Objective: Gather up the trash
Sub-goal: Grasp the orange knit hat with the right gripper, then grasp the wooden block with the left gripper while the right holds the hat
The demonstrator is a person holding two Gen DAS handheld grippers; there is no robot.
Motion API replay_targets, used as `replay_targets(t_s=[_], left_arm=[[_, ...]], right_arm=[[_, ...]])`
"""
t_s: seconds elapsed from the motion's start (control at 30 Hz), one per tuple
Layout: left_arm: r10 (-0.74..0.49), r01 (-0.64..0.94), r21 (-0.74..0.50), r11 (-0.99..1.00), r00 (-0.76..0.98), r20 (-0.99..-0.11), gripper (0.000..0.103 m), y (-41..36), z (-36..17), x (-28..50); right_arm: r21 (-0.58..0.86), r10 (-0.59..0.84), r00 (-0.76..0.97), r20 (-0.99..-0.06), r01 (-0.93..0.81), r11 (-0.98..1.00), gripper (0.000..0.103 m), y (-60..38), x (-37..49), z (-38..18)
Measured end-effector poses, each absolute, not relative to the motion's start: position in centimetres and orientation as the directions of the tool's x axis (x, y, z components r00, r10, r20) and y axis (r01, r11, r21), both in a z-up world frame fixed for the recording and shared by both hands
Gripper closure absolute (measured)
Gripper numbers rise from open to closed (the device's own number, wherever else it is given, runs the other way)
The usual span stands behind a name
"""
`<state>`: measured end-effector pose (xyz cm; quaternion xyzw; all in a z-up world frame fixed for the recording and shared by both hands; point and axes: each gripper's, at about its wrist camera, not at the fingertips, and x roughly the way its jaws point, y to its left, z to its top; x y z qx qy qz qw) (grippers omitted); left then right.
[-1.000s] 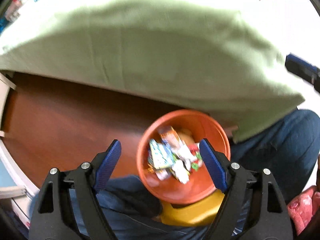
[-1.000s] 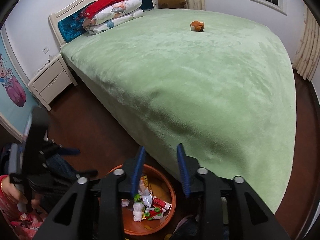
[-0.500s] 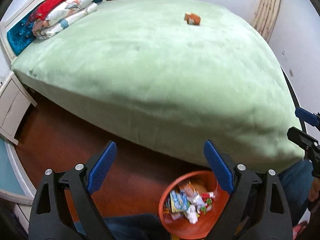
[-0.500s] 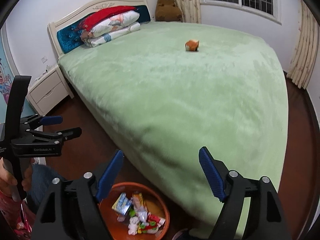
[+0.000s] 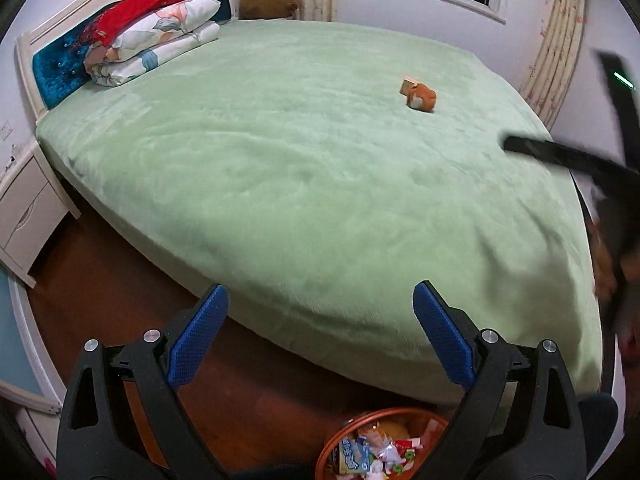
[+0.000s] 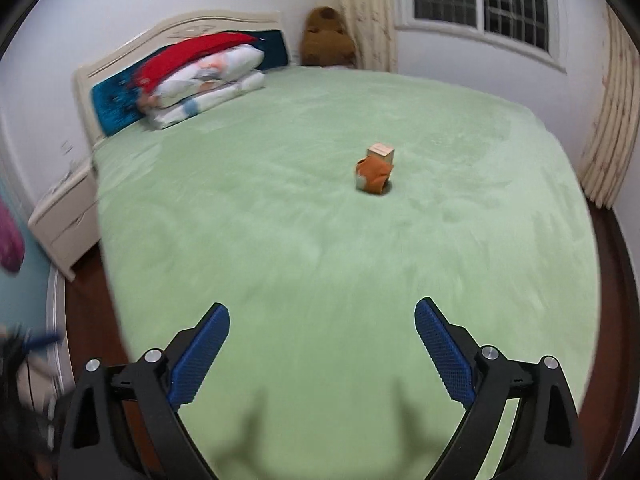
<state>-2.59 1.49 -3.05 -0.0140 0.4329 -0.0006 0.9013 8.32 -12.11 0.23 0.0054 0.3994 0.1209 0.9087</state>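
An orange crumpled wrapper (image 6: 374, 175) with a small tan box (image 6: 381, 152) behind it lies in the middle of the green bed (image 6: 320, 248). Both show in the left wrist view, wrapper (image 5: 422, 100) and box (image 5: 408, 87). My right gripper (image 6: 322, 344) is open and empty over the near part of the bed, well short of them. My left gripper (image 5: 320, 332) is open and empty at the bed's near edge. An orange bin (image 5: 428, 428) with several wrappers sits on the floor below it.
Folded quilts (image 5: 160, 36) and a red pillow lie at the headboard. A brown plush toy (image 6: 328, 36) sits in the far corner. A white nightstand (image 5: 28, 208) stands left of the bed on the wood floor (image 5: 120, 300). Curtains (image 6: 612, 128) hang at right.
Both grippers have risen from over the bin and tilted up toward the bed. The right gripper opened wide and moved forward over the bed. The bin slid to the bottom edge.
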Motion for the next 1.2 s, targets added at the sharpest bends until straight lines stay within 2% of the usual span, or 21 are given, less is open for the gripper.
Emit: replay_targets(t_s=[0.27, 0.47, 0.53, 0.57, 0.63, 0.73, 0.97, 1.07, 1.2], left_arm=[[0.016, -0.063, -0.028, 0.998, 0.602, -0.798, 0.012, 3.5, -3.8, 0.1], [0.032, -0.092, -0.027, 0.995, 0.582, -0.812, 0.012, 4.8, -4.5, 1.6], [0.032, -0.098, -0.03, 0.995, 0.575, -0.818, 0.012, 5.1, -4.8, 1.9], [0.03, -0.1, -0.033, 0.994, 0.572, -0.82, 0.012, 5.2, -4.9, 2.1], [0.031, -0.101, -0.033, 0.994, 0.569, -0.821, 0.012, 5.3, -4.9, 2.2], [0.027, -0.098, -0.035, 0.995, 0.569, -0.822, 0.012, 5.2, -4.9, 2.5], [-0.013, -0.054, -0.055, 0.997, 0.593, -0.805, 0.012, 3.7, -4.2, 4.5], [-0.042, 0.014, -0.042, 0.999, 0.619, -0.784, 0.012, 1.6, -3.6, 7.1], [-0.145, 0.139, -0.072, 0.988, 0.633, -0.76, 0.012, -1.8, -2.9, 12.3]], right_arm=[[0.096, 0.099, 0.609, -0.787, -0.038, 0.995, 0.011, -11.2, 23.4, -3.3], [0.048, 0.021, 0.575, -0.818, 0.032, 0.998, 0.014, -10.6, 29.1, -5.7], [0.038, 0.013, 0.548, -0.836, 0.035, 0.999, 0.025, -10.5, 30.2, -6.5], [0.03, 0.004, 0.527, -0.85, 0.041, 0.999, 0.044, -10.4, 30.7, -7.1], [0.057, 0.034, 0.53, -0.847, 0.027, 0.998, 0.072, -10.4, 30.5, -7.0], [0.092, 0.075, 0.552, -0.83, 0.004, 0.996, 0.076, -10.9, 29.1, -6.0], [0.178, 0.202, 0.622, -0.757, -0.1, 0.979, 0.077, -14.7, 20.4, -1.8], [0.186, 0.232, 0.642, -0.731, -0.14, 0.973, 0.077, -16.7, 15.9, -0.5], [0.189, 0.261, 0.667, -0.698, -0.181, 0.965, 0.076, -19.5, 9.8, 0.8]])
